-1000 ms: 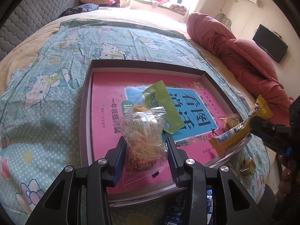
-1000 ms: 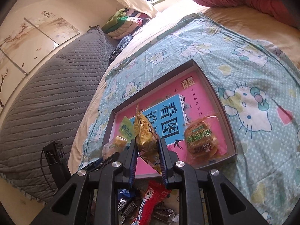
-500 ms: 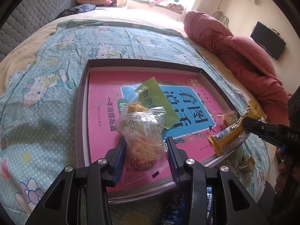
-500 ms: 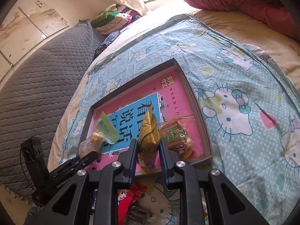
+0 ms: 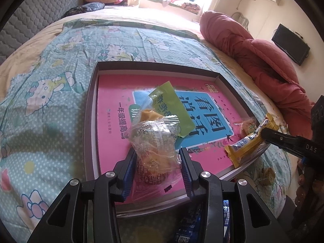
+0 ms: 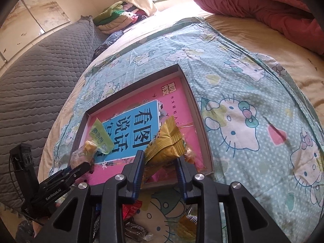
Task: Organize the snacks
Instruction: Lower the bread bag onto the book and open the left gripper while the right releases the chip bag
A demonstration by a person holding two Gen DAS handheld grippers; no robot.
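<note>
On the bed [image 5: 50, 93], spread with a teal cartoon-cat sheet, lies a shallow tray [image 5: 91, 109] lined with a pink and blue printed card. Seen from the left wrist, the left gripper [image 5: 157, 168] sits over the near left part of the tray, its blue-padded jaws clamped on a clear-wrapped pastry [image 5: 156, 141] that stands up between them. Just behind that pastry a green packet [image 5: 172, 107] lies tilted on the card, with a small orange-yellow snack [image 5: 148, 114] tucked against its lower left edge. Further right, at the tray's near right corner, a yellow wrapped bar [image 5: 247, 141] slants across the rim, with the tip of the right gripper [image 6: 160, 162] at its upper end. Beside the bar another clear-wrapped cake [image 5: 248, 124] rests inside the tray. Beyond the tray's right edge a red quilt [image 5: 253, 48] is bundled on the mattress.

From the right wrist, the right gripper's jaws are opening, and the crumpled gold end of the bar sits between them over the tray's near right corner, leaning toward the left pad; whether the pads press it I cannot tell. Below both grippers, loose snack wrappers [image 6: 131, 208] lie on the sheet in front of the tray.
</note>
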